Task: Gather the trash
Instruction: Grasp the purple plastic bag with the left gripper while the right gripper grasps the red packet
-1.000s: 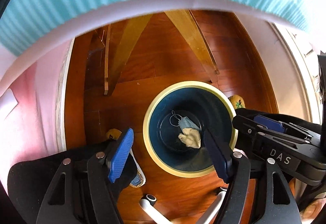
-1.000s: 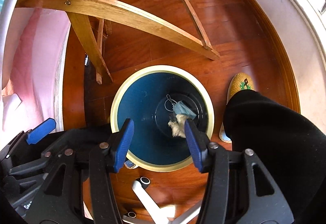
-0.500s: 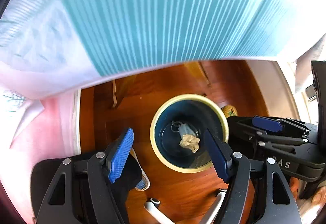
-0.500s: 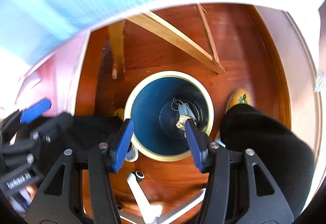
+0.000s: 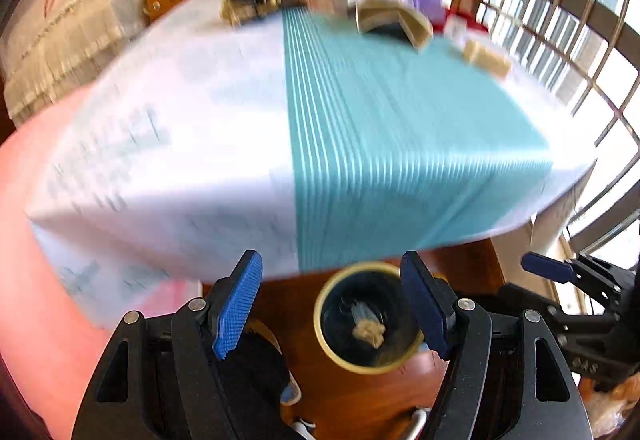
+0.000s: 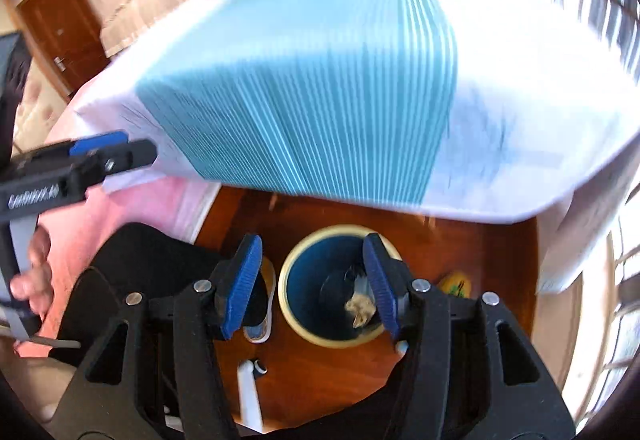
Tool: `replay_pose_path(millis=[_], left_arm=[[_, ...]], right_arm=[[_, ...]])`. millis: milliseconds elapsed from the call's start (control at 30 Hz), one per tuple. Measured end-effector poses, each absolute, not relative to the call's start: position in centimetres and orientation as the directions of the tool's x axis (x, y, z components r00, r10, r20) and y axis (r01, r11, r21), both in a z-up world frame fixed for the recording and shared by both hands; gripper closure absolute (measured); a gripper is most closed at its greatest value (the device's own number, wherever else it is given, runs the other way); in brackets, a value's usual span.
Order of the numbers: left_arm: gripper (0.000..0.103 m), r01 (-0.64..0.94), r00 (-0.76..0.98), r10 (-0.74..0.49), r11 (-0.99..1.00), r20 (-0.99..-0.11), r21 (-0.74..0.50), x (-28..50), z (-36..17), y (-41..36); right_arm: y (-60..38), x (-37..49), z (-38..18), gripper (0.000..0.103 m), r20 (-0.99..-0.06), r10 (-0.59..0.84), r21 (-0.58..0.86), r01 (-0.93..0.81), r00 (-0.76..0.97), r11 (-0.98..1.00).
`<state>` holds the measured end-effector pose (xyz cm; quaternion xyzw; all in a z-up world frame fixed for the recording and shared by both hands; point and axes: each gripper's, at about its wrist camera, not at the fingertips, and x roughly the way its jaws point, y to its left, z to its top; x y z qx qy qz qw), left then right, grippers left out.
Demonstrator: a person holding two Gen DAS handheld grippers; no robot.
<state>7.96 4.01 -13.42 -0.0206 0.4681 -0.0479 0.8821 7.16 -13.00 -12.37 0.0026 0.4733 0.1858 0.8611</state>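
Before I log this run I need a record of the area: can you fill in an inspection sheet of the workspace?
Surface: table under a white and teal striped cloth, blurred; wooden floor below.
Job's things: trash bin on the floor, holding a crumpled tissue and a pale blue face mask.
Clutter: boxes at the table's far edge, too blurred to identify.
Grippers: left gripper and right gripper open, empty, above the bin.
Cables: nothing seen.
Surroundings: barred window, door, slippers on the floor.
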Motion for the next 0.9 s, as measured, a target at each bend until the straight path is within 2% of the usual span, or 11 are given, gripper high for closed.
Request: replay_pose_path(millis=[200, 300, 533, 633, 800, 900], left_arm=[[0.030, 0.063, 0.566, -0.101, 0.995, -0.818, -0.079, 10.4, -7.6, 3.7], [0.030, 0.077, 0.559, -0.147, 0.989, -0.816, -0.126, 12.3, -5.4, 3.5], [0.031, 0.138, 0.571, -0.130, 0.989, -0.811, -0.061, 20.1, -0.3, 0.5], [0.031, 0.177, 0.602, -0.135, 0.984, -0.787, -0.034, 24.6, 1.3, -1.4], [0.030, 0.224, 0.595, -0.139, 0.975, -0.792, -0.002, 33.0, 2.0, -4.8], [0.030, 0.238, 0.578, -0.131, 0.971, -0.805, 0.013, 37.5, 1.4, -6.8]], right_arm=[[-12.7, 8.7, -5.3, 0.053, -0.769, 0.321, 0.146, -0.337, 0.553, 0.930], [-13.9, 11.1, -2.0, 0.053, -0.744, 0.333, 0.181, -0.306, 0.579, 0.935], [-17.5, 18.4, 3.2, 0.053, -0.719, 0.290, 0.237, -0.170, 0.632, 0.957], [-19.1, 22.5, 3.9, 0.053, -0.715, 0.268, 0.245, -0.127, 0.646, 0.961], [-22.2, 30.8, 2.2, 0.053, -0.758, 0.305, 0.349, -0.036, 0.577, 0.936], [-23.5, 34.4, 0.8, 0.046, -0.760, 0.317, 0.391, 0.008, 0.568, 0.921]])
